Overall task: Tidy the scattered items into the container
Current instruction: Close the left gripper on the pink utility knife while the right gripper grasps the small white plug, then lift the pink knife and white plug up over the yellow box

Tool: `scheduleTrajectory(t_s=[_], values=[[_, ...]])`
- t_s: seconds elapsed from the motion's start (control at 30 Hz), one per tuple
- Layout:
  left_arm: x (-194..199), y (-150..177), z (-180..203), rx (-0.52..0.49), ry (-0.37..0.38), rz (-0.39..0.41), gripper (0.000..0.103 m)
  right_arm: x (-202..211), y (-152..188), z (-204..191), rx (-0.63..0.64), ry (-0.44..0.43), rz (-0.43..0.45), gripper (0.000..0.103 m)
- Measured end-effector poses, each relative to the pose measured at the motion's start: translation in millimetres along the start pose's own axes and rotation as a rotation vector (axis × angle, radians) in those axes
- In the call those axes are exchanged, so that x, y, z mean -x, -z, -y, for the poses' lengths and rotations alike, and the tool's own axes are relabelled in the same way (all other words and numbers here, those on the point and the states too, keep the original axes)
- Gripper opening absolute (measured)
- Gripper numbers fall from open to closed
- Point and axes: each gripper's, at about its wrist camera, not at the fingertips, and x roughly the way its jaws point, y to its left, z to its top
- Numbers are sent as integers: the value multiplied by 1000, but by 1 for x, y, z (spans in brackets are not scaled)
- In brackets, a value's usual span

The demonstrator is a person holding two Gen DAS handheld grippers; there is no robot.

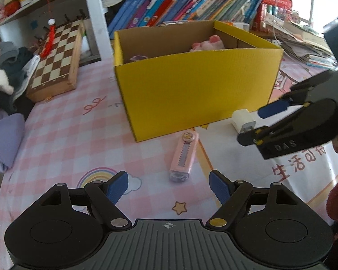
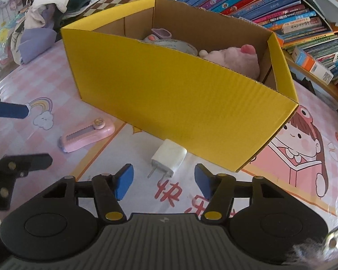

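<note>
A yellow cardboard box (image 1: 191, 90) stands on the table; it also shows in the right wrist view (image 2: 169, 94). Inside lie a pink plush toy (image 2: 236, 58), a bowl (image 2: 180, 45) and a purple item (image 2: 161, 33). A pink utility knife (image 1: 184, 155) lies in front of the box, just ahead of my open, empty left gripper (image 1: 169, 186); it also shows in the right wrist view (image 2: 87, 138). A white plug charger (image 2: 167, 160) lies by the box, just ahead of my open, empty right gripper (image 2: 164, 184). In the left wrist view the right gripper (image 1: 256, 122) reaches around the charger (image 1: 243, 119).
A chessboard box (image 1: 56, 63) and a pile of clothes (image 1: 4, 76) sit at the left. Shelves of books (image 1: 180, 4) stand behind the yellow box, with stacked papers (image 1: 304, 45) at the right. A pink checked cloth (image 1: 67, 135) covers the table.
</note>
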Motion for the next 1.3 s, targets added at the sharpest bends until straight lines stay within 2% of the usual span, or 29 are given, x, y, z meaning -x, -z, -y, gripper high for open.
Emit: scheduleTrajectory(t_s=[0.17, 0.4, 0.63, 0.77, 0.97, 1.13, 1.3], values=[[-12, -7, 3, -15, 6, -7, 75, -10, -4, 9, -29, -13, -9, 53], [-33, -17, 3, -14, 27, -36, 62, -16, -5, 18, -51, -47, -14, 46], [-48, -20, 4, -4, 57, -74, 51, -13, -3, 23, -37, -64, -11, 29], [-51, -21, 3, 10, 67, -75, 48, -11, -1, 27, -41, -64, -13, 29], [-51, -23, 2, 24, 63, -73, 39, -6, 2, 29, -36, -62, -22, 29], [-51, -23, 0, 32, 52, -72, 23, -2, 6, 30, -42, -57, -26, 29], [-46, -23, -2, 69, 92, -90, 23, 4, 8, 31, -45, -52, -23, 29]])
